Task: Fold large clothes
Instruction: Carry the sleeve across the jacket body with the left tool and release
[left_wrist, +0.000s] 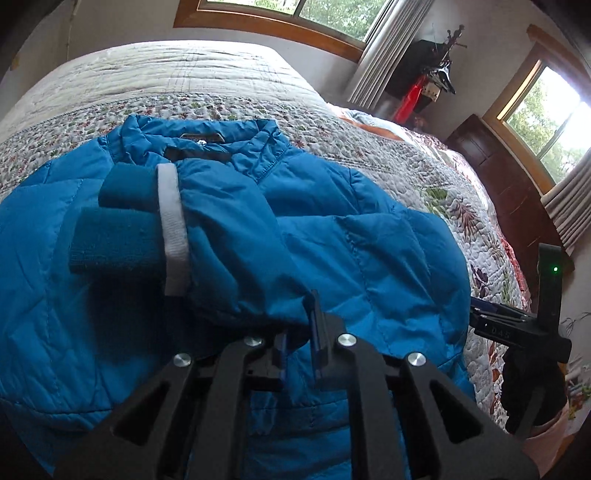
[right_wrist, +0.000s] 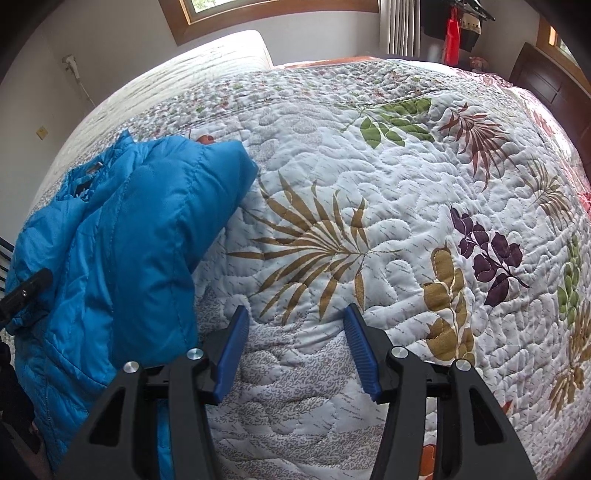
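Observation:
A blue quilted jacket (left_wrist: 332, 236) lies on the bed with its collar (left_wrist: 207, 140) toward the far side. One sleeve (left_wrist: 229, 236) is folded across the body, its dark teal cuff (left_wrist: 118, 243) with a white strap pointing left. My left gripper (left_wrist: 299, 325) is shut on the sleeve fabric near its lower fold. In the right wrist view the jacket (right_wrist: 122, 251) fills the left side. My right gripper (right_wrist: 295, 347) is open and empty above the quilt, just right of the jacket's edge. The right gripper also shows in the left wrist view (left_wrist: 517, 325) at the jacket's right edge.
A floral quilt (right_wrist: 406, 192) covers the bed. A dark wooden headboard (left_wrist: 495, 170) stands at the right. Windows with curtains (left_wrist: 384, 48) are on the far walls. Clothes hang on a rack (left_wrist: 432, 81) in the corner.

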